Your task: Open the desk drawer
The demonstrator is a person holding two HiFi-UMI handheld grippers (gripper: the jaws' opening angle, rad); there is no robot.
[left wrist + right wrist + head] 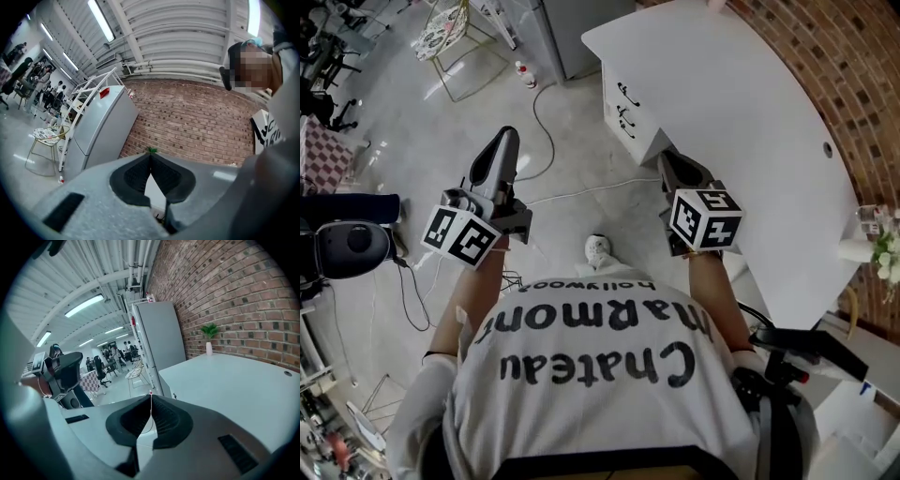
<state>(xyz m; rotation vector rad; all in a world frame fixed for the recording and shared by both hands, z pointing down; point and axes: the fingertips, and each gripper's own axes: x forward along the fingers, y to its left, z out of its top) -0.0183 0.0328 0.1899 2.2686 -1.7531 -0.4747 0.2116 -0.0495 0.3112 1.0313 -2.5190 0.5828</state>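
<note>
The white desk (741, 112) fills the upper right of the head view. Its drawer block (626, 111) faces the floor side and carries small black handles; the drawers look closed. My right gripper (667, 159) is held just short of the block's near corner, jaws shut and empty. My left gripper (507, 136) hovers over the floor well to the left of the desk, also shut with nothing in it. In the right gripper view the jaws (151, 394) meet at their tips, with the desk top (234, 390) ahead. In the left gripper view the jaws (150, 154) touch too.
A grey fridge (572, 33) stands beyond the desk's far end, by a wire chair (455, 37) and a small bottle (525, 73). A white cable (548, 122) trails over the floor. A black office chair (347, 244) is at left. A brick wall (853, 75) backs the desk.
</note>
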